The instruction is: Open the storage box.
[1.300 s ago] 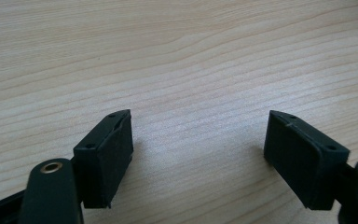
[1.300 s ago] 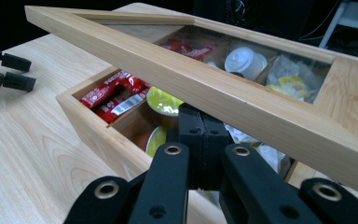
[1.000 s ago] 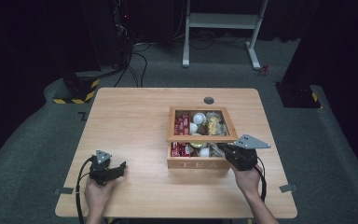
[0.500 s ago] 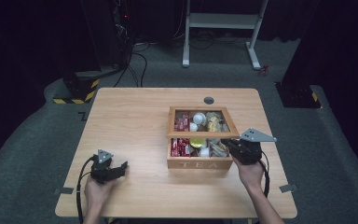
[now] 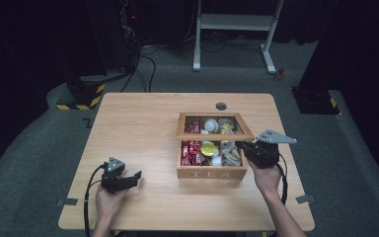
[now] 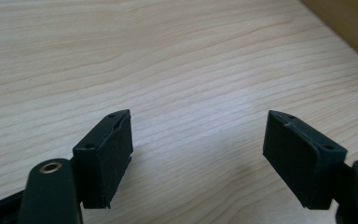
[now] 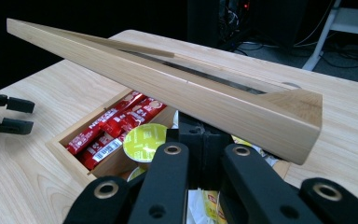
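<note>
While my right gripper [image 7: 200, 154] props the tea box lid [image 7: 168, 88], sachets show beneath.
Closed jaws wedge under the lid's front edge, tilting it above the tea box [image 5: 212, 173] on the table [image 5: 143, 128]; my left gripper [image 5: 137, 176] rests wide and empty nearby.

In the right gripper view, the raised lid [image 7: 177, 93] of the tea box [image 5: 212, 172] covers the rear compartments and hides the tips of the right gripper [image 7: 200, 135], so what the jaws press on cannot be made out. The sachets under the gripper body are cut off at the bottom edge. In the high view, the box's contents are too small to identify beyond their colours.
</note>
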